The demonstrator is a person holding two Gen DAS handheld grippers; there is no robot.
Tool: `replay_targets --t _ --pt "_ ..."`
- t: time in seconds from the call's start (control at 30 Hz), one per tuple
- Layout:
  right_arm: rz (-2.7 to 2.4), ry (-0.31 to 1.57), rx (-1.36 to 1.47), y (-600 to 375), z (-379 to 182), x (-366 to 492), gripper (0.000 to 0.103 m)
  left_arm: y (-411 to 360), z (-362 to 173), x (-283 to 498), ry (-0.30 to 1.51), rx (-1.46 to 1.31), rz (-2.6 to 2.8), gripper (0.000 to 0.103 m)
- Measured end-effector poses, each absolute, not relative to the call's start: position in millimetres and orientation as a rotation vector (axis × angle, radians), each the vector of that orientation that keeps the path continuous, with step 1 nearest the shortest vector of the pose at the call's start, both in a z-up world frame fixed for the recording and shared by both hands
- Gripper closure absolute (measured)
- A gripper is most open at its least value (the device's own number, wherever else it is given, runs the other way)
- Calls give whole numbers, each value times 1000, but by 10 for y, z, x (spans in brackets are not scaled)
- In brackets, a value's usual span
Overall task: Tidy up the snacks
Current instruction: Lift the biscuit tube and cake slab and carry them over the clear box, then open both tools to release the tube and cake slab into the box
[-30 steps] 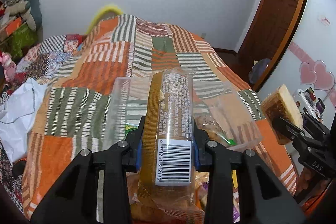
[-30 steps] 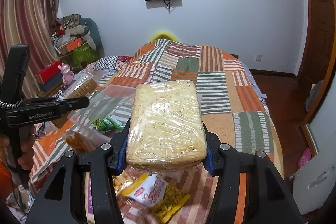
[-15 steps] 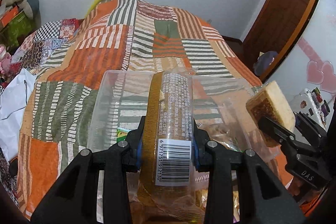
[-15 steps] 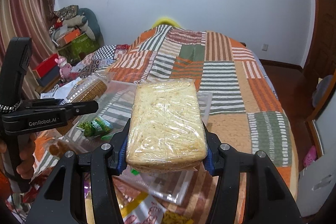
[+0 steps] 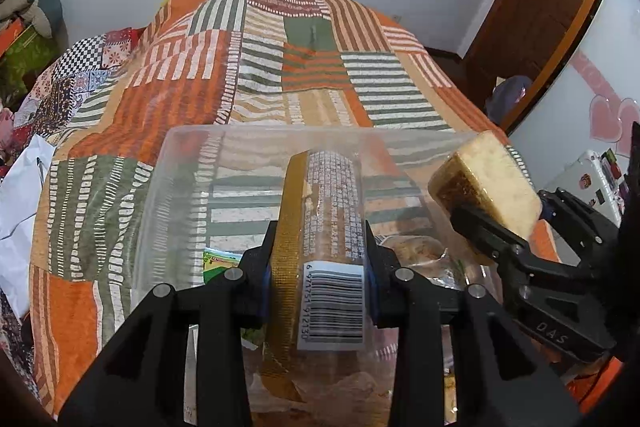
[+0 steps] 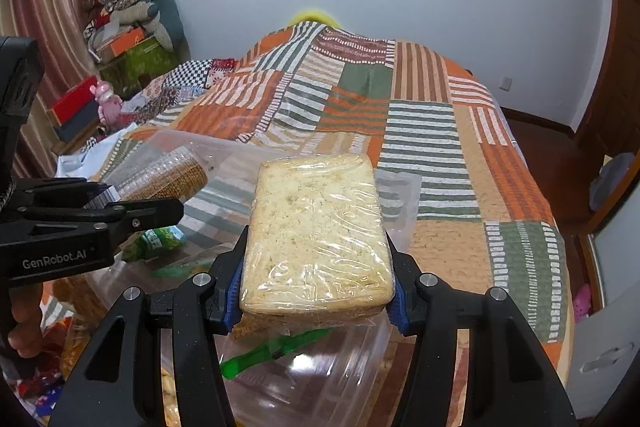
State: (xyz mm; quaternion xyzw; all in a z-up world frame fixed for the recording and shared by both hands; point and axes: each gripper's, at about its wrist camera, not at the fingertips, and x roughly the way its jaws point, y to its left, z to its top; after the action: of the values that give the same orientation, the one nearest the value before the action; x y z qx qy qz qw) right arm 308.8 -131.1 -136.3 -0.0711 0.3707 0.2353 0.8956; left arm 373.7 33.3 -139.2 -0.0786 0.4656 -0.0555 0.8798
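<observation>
My left gripper [image 5: 318, 267] is shut on a clear biscuit packet with a gold strip and barcode [image 5: 328, 227], held over a clear plastic bin [image 5: 176, 187] on the bed. My right gripper [image 6: 316, 291] is shut on a plastic-wrapped cake slab [image 6: 316, 227], also over the bin [image 6: 304, 387]. The cake slab shows at the right of the left wrist view [image 5: 486, 187]; the biscuit packet shows at the left of the right wrist view [image 6: 168, 175]. The bin holds a green snack packet [image 6: 160, 239] and other snacks.
A striped patchwork quilt [image 5: 304, 67] covers the bed. More snack packets lie at the near left [image 6: 68, 347]. Piled clutter and boxes [image 6: 128, 39] stand left of the bed; a wooden door [image 5: 540, 7] is at the right.
Both grippers have moved forward and down with their snacks, from before the bin to over it. The right gripper has come closer to the left one.
</observation>
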Motion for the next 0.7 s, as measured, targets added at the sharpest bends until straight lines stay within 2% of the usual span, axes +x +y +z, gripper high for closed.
replay_targets --t 0.2,0.7 --pt "499 773 -169 -1261 -1362 3082 50 337 -1523 3774 1018 -198 -122 66" --pt "520 737 -155 -1379 -1131 2826 48 328 -1227 3428 952 -148 -115 64"
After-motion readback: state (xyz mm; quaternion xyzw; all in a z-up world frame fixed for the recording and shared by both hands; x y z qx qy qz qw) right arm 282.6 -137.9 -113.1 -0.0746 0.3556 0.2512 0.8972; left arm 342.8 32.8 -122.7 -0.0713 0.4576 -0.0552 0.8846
